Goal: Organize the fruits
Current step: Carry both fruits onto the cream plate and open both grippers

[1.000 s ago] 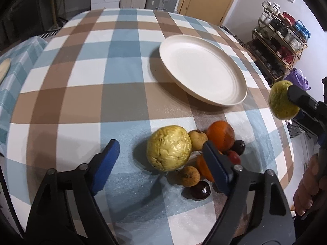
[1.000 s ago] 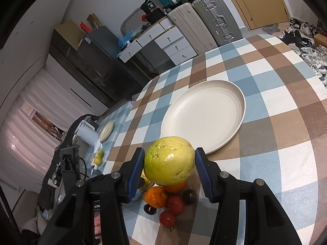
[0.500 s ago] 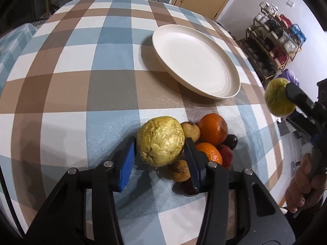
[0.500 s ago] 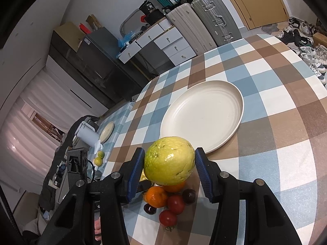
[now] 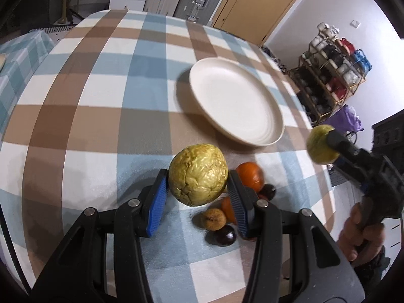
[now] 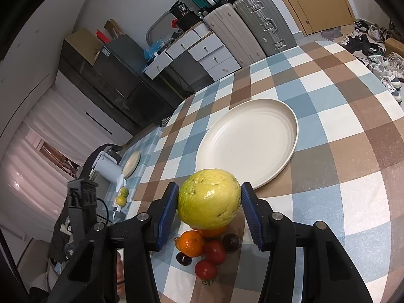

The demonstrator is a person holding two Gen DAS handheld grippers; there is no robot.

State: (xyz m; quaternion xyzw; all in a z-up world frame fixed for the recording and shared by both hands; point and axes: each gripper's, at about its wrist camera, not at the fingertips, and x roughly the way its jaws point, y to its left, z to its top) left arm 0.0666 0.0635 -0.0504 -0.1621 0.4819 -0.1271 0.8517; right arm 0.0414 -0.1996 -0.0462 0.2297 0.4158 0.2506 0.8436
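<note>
Checked tabletop carries an unloaded cream plate; left gripper fingers clamp a wrinkled yellow fruit, apparently lifted clear of the small-fruit pile, right gripper fingers clamp a smoother yellow fruit; transfer step, plate placement next.

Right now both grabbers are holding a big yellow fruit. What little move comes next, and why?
Probably carry one fruit over the plate. The left gripper grips a wrinkly yellow fruit, the right gripper a smooth yellow fruit, and the plate holds nothing.
</note>
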